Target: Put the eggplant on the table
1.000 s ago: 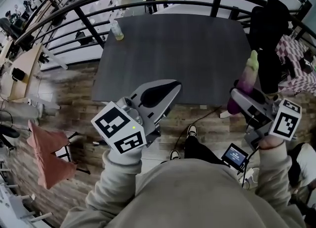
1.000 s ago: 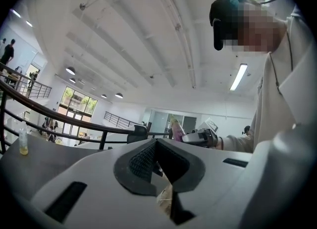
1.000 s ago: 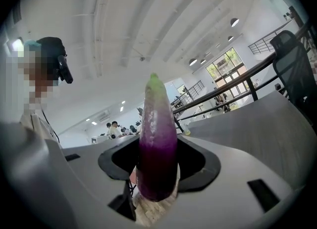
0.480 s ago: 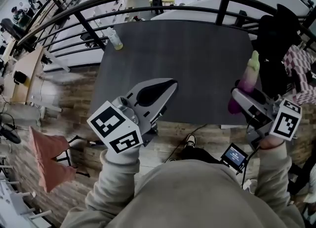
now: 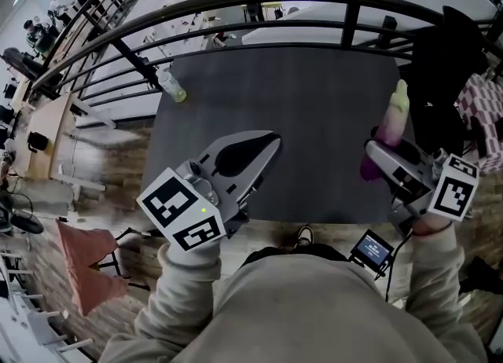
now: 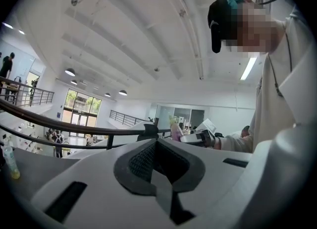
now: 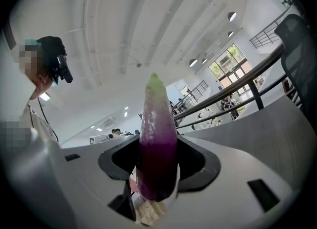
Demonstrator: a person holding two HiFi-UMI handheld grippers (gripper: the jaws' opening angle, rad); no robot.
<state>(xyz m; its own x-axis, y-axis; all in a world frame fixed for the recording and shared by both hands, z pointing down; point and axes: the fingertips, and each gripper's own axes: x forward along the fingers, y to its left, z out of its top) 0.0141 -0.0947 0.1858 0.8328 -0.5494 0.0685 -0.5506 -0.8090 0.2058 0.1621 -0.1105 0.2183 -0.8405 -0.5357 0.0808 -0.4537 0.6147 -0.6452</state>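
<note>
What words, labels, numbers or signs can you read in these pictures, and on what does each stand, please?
No text is legible.
Black-and-white marker cubes: square patterns only, no letters.
Small lit screen at the person's waist: too small to read.
Clear plastic bottle on the dark table: label too blurred.

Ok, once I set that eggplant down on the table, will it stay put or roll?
Probably rolls: the eggplant is long, round and tapered, so on the flat table it may curve away. It seems stiff, standing upright from the right tool without drooping. Its smooth skin may be slippery.
</note>
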